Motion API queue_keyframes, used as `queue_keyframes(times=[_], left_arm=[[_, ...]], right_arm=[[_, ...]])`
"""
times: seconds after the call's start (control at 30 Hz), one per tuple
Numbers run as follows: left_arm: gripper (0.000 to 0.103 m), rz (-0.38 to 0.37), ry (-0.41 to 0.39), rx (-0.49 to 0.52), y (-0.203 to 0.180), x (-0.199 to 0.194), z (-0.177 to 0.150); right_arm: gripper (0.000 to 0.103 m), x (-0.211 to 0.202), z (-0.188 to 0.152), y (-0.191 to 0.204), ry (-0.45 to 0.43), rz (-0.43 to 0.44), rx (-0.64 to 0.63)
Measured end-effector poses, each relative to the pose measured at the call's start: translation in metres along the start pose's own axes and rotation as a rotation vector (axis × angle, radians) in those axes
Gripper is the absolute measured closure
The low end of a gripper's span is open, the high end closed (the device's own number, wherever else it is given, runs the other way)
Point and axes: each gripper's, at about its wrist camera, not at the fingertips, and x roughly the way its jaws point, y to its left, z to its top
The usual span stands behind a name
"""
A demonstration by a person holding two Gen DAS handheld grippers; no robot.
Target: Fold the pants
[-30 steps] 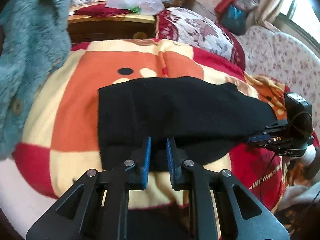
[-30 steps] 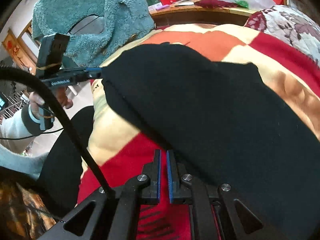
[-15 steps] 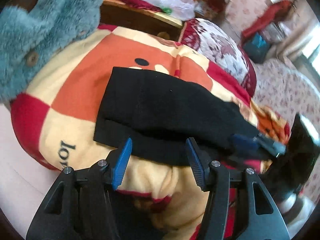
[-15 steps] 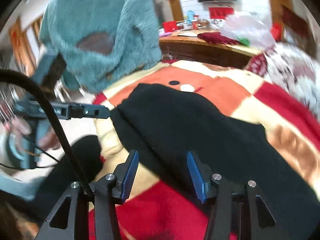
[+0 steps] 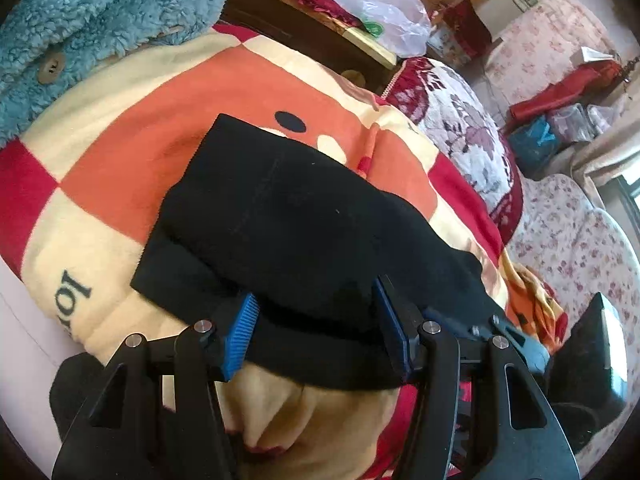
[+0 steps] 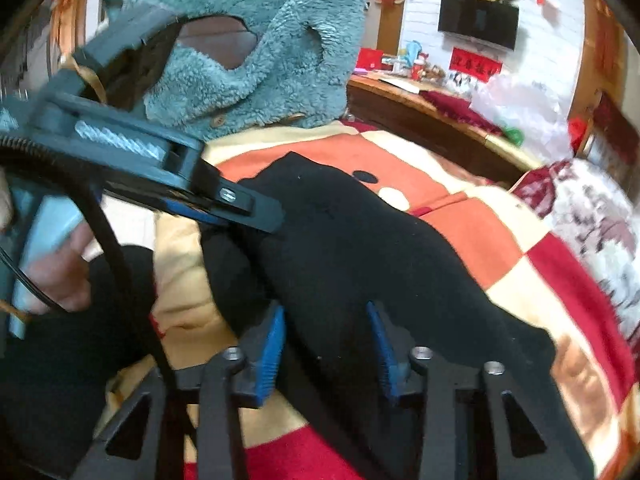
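The black pants lie folded in layers on a checked orange, cream and red blanket. My left gripper is open, its blue pads on either side of the pants' near folded edge. My right gripper is open too, straddling the near edge of the pants. The right gripper's body shows at the lower right of the left wrist view. The left gripper crosses the upper left of the right wrist view, its tips over the pants' edge.
A teal fleece jacket hangs at the blanket's left. A wooden cabinet with a plastic bag stands behind. A floral quilt lies to the right. My hand holds the left gripper's handle.
Both grippers went from shut to open and let go of the pants. Both have moved in toward the middle of the near folded edge.
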Motion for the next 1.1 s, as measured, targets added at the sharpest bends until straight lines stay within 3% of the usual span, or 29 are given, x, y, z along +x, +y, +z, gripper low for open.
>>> queue_keyframes(times=[0.2,0.53,0.57,0.63,0.73,0.87,1.0,1.1], left_arm=[[0.045,-0.045,-0.032,-0.065,0.005,-0.012,-0.012],[0.044,-0.053,-0.096,-0.165,0.006,0.002,0.008],[0.062,-0.062,-0.101,-0.184,0.009,0.002,0.008],[0.078,-0.081,-0.090,-0.174,0.009,0.000,0.007],[0.088,-0.081,-0.104,-0.113,0.001,-0.015,-0.001],[0.088,-0.028,-0.115,-0.067,0.000,-0.030,-0.012],[0.087,0.047,-0.049,-0.092,0.013,-0.007,-0.017],[0.074,0.053,-0.055,-0.100,0.017,-0.011,-0.020]], right_arm=[[0.091,-0.007,0.009,-0.008,-0.015,0.044,0.055],[0.093,-0.014,0.009,-0.029,-0.048,0.134,0.201],[0.094,-0.014,0.008,-0.029,-0.047,0.141,0.208],[0.094,-0.014,0.007,-0.029,-0.042,0.156,0.218],[0.094,-0.019,0.005,-0.025,-0.041,0.198,0.230],[0.094,-0.029,0.000,-0.017,-0.043,0.252,0.243],[0.094,-0.014,-0.008,-0.007,0.004,0.247,0.237],[0.092,-0.006,-0.015,-0.012,0.011,0.273,0.313]])
